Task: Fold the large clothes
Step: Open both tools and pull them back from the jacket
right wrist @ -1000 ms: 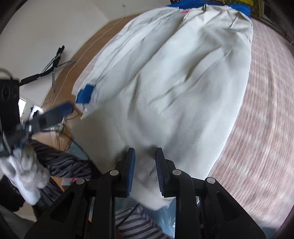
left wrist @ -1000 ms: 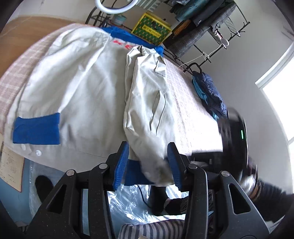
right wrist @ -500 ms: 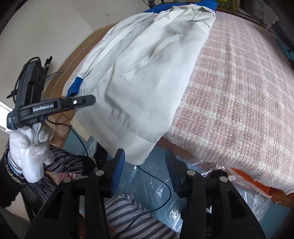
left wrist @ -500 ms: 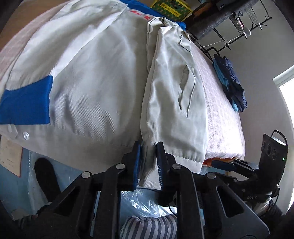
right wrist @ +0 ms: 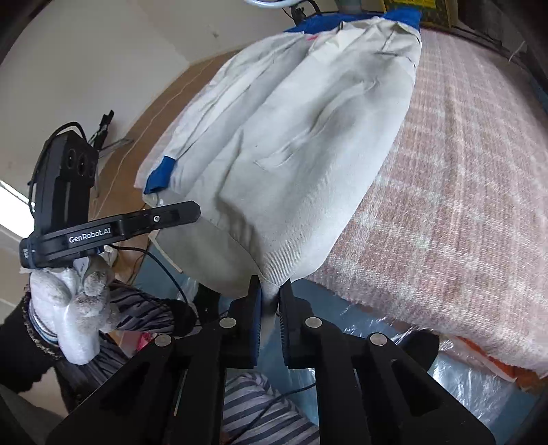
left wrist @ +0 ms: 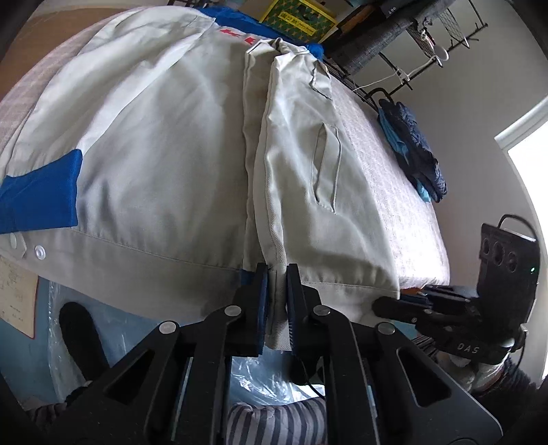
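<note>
One large garment on our list: a pale grey-beige work jacket [left wrist: 164, 164] with a blue cuff patch [left wrist: 37, 202], blue collar, red lettering near the neck and a welt pocket [left wrist: 327, 164] on the folded-over front panel. It lies spread over a pink-and-white checked blanket [right wrist: 462, 178] on a bed-like surface, its hem hanging past the near edge.

Our left gripper [left wrist: 276, 297] is pressed together on the hem where the folded panel's edge meets the body. Our right gripper [right wrist: 270, 304] pinches the lower corner of the same hem, just beyond the blanket's edge.

Snap buttons [left wrist: 40, 251] sit along the hem at the left. To the right of the jacket we count a wide bare stretch of blanket; below the near edge lies clear plastic sheeting [right wrist: 472, 380]. A dark blue cloth [left wrist: 414, 150] hangs beside the far side, under a black wire rack [left wrist: 394, 30].
</note>
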